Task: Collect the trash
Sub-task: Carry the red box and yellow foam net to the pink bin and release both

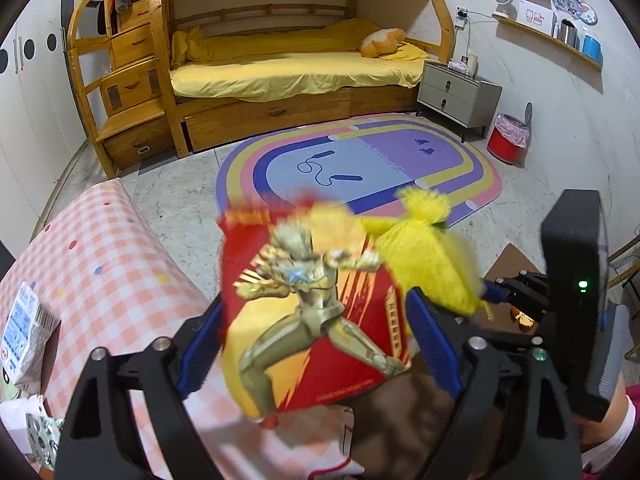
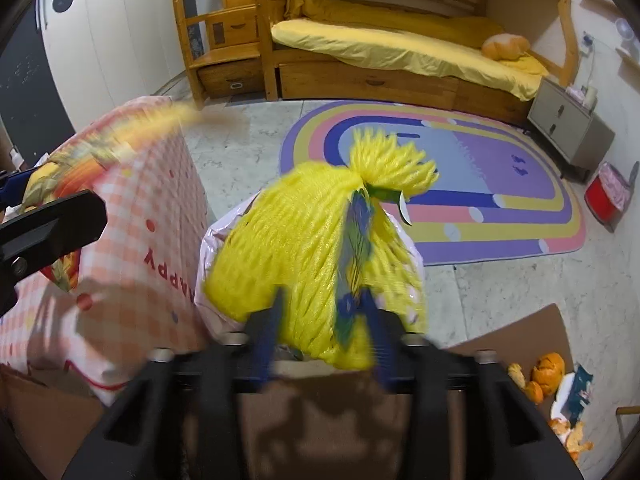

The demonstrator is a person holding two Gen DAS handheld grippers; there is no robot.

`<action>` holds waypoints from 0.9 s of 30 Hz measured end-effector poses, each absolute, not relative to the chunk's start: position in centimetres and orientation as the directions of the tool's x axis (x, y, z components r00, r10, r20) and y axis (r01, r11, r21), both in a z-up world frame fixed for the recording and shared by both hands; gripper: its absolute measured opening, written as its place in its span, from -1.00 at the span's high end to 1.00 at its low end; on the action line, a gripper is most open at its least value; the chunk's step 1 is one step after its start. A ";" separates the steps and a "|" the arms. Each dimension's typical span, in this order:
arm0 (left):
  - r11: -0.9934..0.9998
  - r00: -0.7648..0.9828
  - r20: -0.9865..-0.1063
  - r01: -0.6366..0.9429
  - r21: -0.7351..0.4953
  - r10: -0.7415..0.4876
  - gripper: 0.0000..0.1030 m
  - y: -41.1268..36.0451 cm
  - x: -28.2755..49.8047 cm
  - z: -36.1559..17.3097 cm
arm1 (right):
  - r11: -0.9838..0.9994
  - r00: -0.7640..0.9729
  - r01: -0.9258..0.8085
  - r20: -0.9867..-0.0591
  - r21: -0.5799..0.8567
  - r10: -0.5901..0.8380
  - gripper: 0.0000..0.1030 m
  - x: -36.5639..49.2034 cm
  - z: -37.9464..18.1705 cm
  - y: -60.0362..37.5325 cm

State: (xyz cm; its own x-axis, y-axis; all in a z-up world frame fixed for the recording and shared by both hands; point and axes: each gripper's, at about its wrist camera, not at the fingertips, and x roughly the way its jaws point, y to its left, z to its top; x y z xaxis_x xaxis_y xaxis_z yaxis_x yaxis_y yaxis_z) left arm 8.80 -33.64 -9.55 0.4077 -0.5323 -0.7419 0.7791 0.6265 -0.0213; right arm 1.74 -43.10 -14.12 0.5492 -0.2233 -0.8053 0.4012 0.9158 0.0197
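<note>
Between the left gripper's point(image 1: 316, 344) pads sits a red wrapper point(image 1: 312, 312); the right gripper point(image 2: 324, 340) clamps a yellow net bag point(image 2: 316, 248) (both blurred), held directly above the pink-lined bag point(image 2: 212, 240), the nearer drop.

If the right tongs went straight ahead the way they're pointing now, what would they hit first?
Probably bare marble floor, then the oval rainbow rug. The right tongs already grip a yellow mesh net bag; depth is uncertain.
</note>
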 end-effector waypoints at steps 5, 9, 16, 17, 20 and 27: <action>0.653 0.421 -0.741 0.756 -0.031 -0.523 -0.78 -32.6 9.2 -9.3 | 0.913 0.539 0.409 -0.808 0.005 -0.237 -0.46 1.8 -14.2 -43.3; 0.697 0.461 -0.730 0.717 -0.029 -0.505 -0.78 -30.7 9.7 -8.1 | 0.898 0.556 0.437 -0.798 0.042 -0.233 -0.46 0.6 -13.0 -44.0; 0.777 0.523 -0.714 0.628 -0.045 -0.465 -0.78 -25.4 9.6 -6.1 | 0.897 0.613 0.429 -0.764 0.107 -0.203 -0.46 -1.4 -9.9 -42.9; 0.789 0.533 -0.713 0.612 -0.049 -0.457 -0.78 -24.3 9.4 -5.9 | 0.902 0.624 0.417 -0.757 0.114 -0.194 -0.46 -1.5 -9.3 -42.4; 0.817 0.562 -0.706 0.576 -0.040 -0.431 -0.78 -22.0 9.1 -5.3 | 0.919 0.658 0.376 -0.733 0.123 -0.171 -0.46 -1.7 -7.7 -40.4; 0.885 0.616 -0.706 0.465 -0.032 -0.349 -0.78 -15.1 8.2 -5.2 | 0.966 0.706 0.227 -0.704 0.122 -0.077 -0.45 -0.7 -5.0 -34.3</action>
State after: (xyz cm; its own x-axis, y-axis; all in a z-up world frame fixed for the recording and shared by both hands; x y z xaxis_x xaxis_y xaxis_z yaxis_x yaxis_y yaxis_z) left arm 8.17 -15.06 -5.22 0.6158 -0.3495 -0.7062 0.4650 0.8847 -0.0323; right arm -0.74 -34.26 -5.00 0.7061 -0.0774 -0.7039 0.2272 0.9662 0.1217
